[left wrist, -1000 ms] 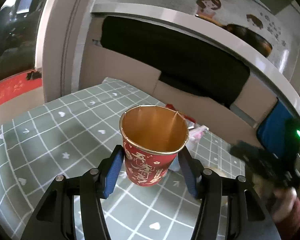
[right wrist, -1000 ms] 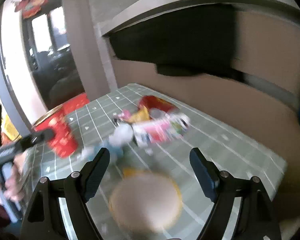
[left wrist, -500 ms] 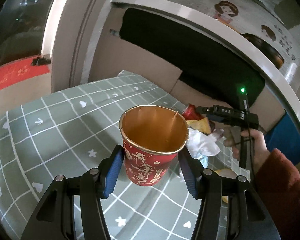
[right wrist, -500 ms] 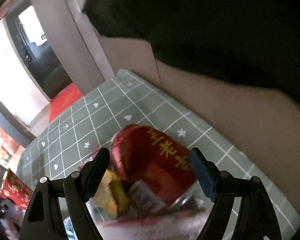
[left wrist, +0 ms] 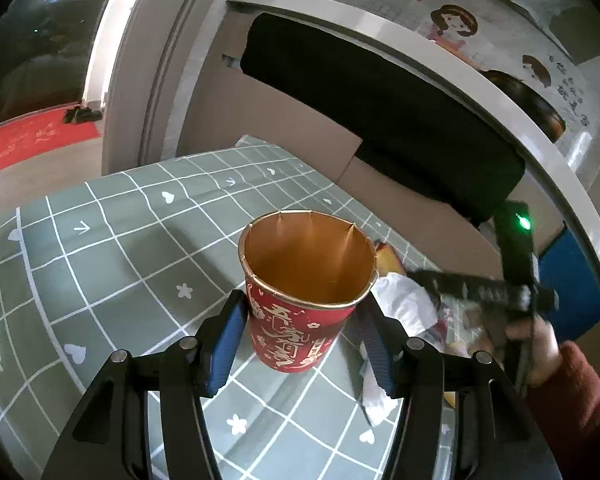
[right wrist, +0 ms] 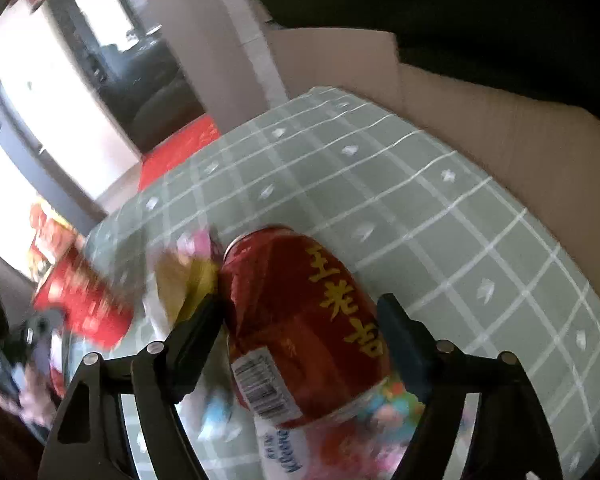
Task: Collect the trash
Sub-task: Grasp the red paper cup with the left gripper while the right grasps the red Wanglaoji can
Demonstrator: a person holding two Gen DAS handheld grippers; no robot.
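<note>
My left gripper (left wrist: 300, 308) is shut on a red paper cup (left wrist: 300, 336) with a gold inside, held upright above the grey-green checked table (left wrist: 120, 240). The cup is empty. To its right lies a heap of trash: a white tissue (left wrist: 404, 300) and a yellow wrapper (left wrist: 386, 260). In the right wrist view a red drink can (right wrist: 300, 320) lies on its side on that heap. My right gripper (right wrist: 300, 312) straddles the can and its jaws are closing, the fingers close beside it. The cup (right wrist: 84, 304) appears blurred at the left.
A tissue pack (right wrist: 280, 452) and coloured wrappers lie under the can. A cardboard wall (left wrist: 292, 132) with a black cloth (left wrist: 380, 108) over it backs the table. A red-sleeved hand (left wrist: 540, 344) holds the right gripper. A red mat (left wrist: 32, 140) lies on the floor.
The right gripper has swung from above the heap down onto the red can, which now lies between its fingers. The left gripper has moved a little and still holds the cup.
</note>
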